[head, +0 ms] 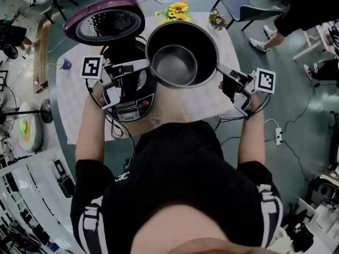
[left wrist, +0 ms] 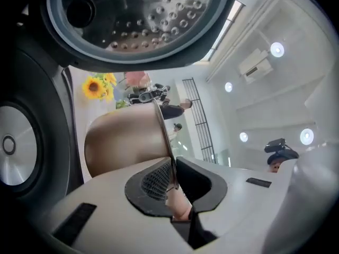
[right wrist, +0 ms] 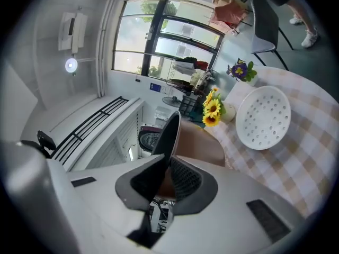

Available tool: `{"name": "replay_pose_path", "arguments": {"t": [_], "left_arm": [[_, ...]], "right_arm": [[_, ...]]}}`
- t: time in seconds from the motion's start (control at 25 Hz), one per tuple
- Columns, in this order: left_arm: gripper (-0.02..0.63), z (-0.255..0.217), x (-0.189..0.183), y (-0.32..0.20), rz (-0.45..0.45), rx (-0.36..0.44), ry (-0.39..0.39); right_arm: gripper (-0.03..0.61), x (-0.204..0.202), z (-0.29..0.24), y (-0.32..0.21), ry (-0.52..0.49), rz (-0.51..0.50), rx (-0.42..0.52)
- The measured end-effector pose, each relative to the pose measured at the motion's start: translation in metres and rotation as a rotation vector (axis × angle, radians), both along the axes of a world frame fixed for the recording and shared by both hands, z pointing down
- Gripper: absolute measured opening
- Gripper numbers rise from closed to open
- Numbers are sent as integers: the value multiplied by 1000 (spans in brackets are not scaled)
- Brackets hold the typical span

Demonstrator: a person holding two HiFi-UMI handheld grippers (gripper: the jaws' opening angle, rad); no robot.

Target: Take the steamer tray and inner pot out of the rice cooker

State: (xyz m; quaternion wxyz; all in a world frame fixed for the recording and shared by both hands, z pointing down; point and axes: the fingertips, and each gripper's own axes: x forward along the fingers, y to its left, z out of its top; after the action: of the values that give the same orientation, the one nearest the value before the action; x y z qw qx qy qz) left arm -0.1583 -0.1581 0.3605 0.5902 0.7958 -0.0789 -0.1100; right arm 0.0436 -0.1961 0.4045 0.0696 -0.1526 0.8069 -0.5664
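The person holds the round, dark metal inner pot (head: 181, 54) by its rim between both grippers. In the head view it is out of the black rice cooker (head: 127, 97) and sits to that cooker's right, overlapping its right edge. The left gripper (head: 146, 65) is clamped on the left side of the thin rim. In the left gripper view the rim runs straight down between the two dark pads of that gripper (left wrist: 170, 180), with the pot's brown outer wall (left wrist: 124, 139) bulging to the left. The right gripper (head: 219, 66) is clamped on the opposite side of the rim. In the right gripper view its pads (right wrist: 183, 180) press on the rim from both faces.

The cooker's round, maroon-edged lid (head: 104, 21) stands open behind the cooker body. It fills the top of the left gripper view (left wrist: 137, 20).

The white, round, perforated steamer tray (right wrist: 263, 117) lies flat on the checked cloth of the bench (right wrist: 299, 160), well apart from the cooker, near a bunch of yellow sunflowers (right wrist: 212, 110) and a small pot of purple flowers (right wrist: 241, 70).
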Motion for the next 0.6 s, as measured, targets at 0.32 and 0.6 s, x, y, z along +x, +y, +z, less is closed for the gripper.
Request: {"name": "replay_pose_path", "arguments": {"t": [0.32, 0.6], "left_arm": [[25, 38, 55, -7, 61, -72, -74], [25, 71, 84, 1, 98, -158, -117]], "right_arm": [[31, 53, 41, -4, 58, 16, -34], [31, 78, 79, 0, 98, 20, -69]]}}
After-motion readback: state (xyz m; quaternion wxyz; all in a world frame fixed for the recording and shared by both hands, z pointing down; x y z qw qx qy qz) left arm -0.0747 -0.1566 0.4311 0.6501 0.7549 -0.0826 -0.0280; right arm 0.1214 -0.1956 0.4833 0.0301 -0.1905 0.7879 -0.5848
